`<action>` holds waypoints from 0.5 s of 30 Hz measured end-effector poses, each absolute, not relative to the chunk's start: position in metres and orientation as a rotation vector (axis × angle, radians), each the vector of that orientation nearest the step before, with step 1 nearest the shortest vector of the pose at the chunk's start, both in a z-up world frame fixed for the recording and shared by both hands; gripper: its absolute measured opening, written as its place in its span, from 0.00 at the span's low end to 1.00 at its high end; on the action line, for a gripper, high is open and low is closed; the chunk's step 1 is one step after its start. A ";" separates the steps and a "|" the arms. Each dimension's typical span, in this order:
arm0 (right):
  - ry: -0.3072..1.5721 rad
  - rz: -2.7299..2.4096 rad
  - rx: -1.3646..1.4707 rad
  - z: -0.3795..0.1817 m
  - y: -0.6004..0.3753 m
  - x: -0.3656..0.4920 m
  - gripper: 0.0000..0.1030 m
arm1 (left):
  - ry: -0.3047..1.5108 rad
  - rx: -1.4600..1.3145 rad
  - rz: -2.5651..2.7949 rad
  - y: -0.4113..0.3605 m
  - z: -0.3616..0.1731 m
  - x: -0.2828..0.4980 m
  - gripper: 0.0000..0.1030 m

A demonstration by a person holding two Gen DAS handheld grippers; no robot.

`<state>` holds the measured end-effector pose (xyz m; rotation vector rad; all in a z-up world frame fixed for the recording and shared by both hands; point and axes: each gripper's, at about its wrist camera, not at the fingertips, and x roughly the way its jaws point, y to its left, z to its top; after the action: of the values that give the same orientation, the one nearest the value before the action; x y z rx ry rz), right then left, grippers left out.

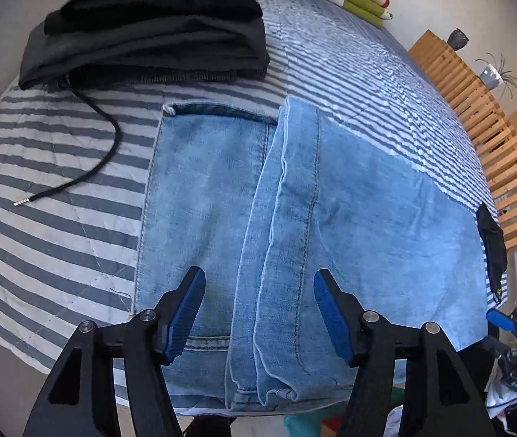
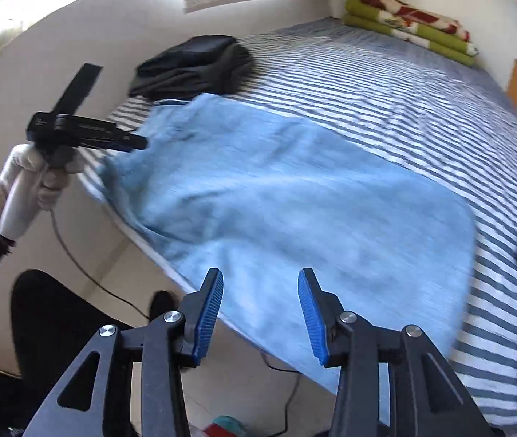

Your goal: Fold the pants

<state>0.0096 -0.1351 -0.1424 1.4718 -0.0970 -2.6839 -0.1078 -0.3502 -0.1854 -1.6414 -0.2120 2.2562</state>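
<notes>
Both hand-held grippers, left [image 1: 259,313] and right [image 2: 260,315], hover wide open, empty, above folded jeans [image 1: 367,218].

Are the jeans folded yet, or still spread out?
Partly folded: the jeans lie flat on the striped bedspread, legs doubled over each other, hem edges stacked near the bed's edge.

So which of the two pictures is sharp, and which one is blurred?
Left wrist view: sharp, the seam stitching on the jeans reads clearly, though fisheye bends the striped bedcover. Right wrist view: motion blur smears jeans and stripes; only the right tool stays crisp.
</notes>
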 end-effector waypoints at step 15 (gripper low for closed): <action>0.240 -2.636 1.543 -0.173 -0.112 0.064 0.47 | -0.088 -1.663 2.374 -0.320 -0.172 -0.097 0.15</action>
<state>0.0639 -0.1124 -0.1729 1.5434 0.2403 -2.6365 -0.0972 -0.3197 -0.1717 -1.6629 -0.0879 2.3739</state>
